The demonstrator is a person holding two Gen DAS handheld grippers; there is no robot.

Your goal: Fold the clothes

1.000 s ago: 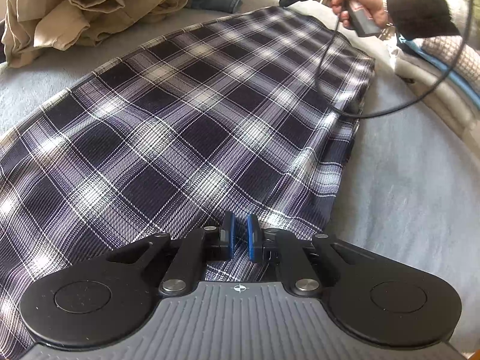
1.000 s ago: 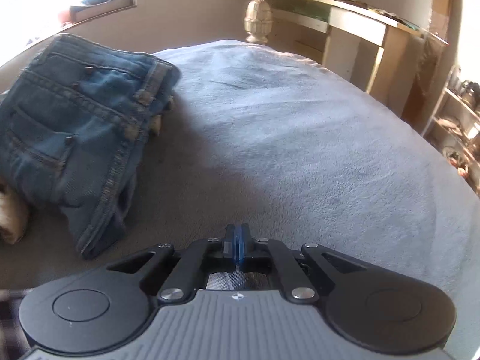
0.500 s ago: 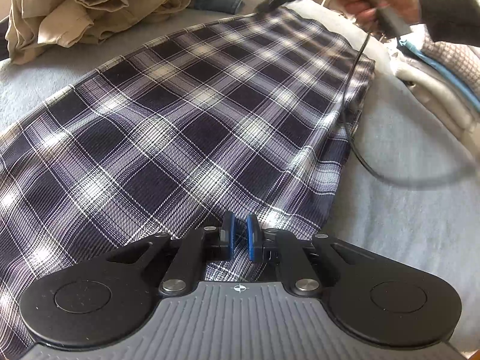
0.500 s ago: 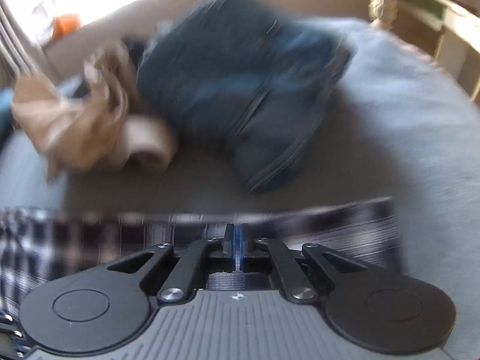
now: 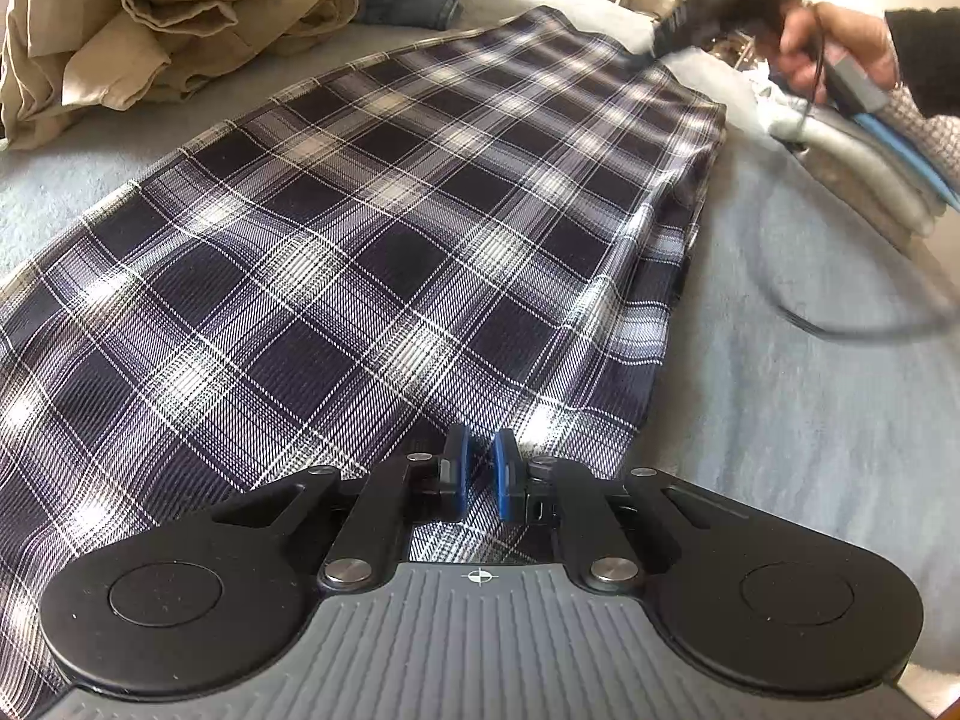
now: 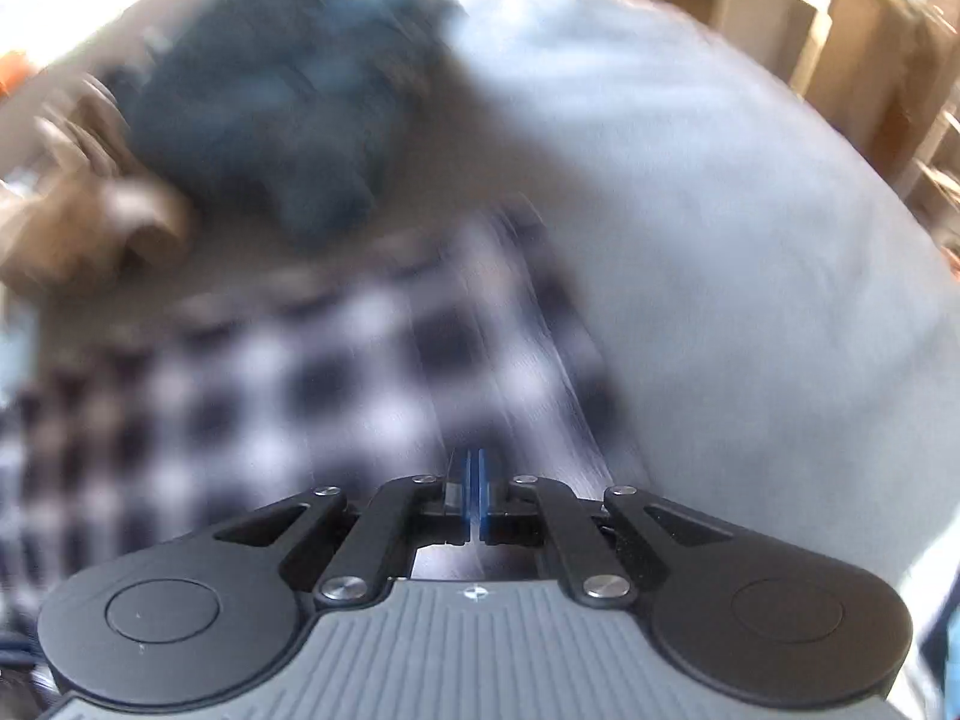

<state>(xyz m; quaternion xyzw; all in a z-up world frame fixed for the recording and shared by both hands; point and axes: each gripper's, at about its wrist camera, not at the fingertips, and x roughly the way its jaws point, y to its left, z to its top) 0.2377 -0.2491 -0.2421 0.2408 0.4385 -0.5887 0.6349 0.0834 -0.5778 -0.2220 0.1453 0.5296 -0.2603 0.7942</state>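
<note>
My left hand-held gripper (image 5: 480,468) pinches the near edge of the plaid garment (image 5: 372,252), spread flat on the grey bed (image 5: 810,420). My right hand-held gripper (image 6: 473,489) is pressed together, empty, over the garment's far end, near the jeans (image 6: 282,108) and tan clothes (image 5: 150,24).

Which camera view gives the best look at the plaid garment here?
The left wrist view: the plaid garment is sharp and spread flat across the grey bed cover, with its far edge visible. The right wrist view shows only one motion-blurred part of it; its checks are smeared.
</note>
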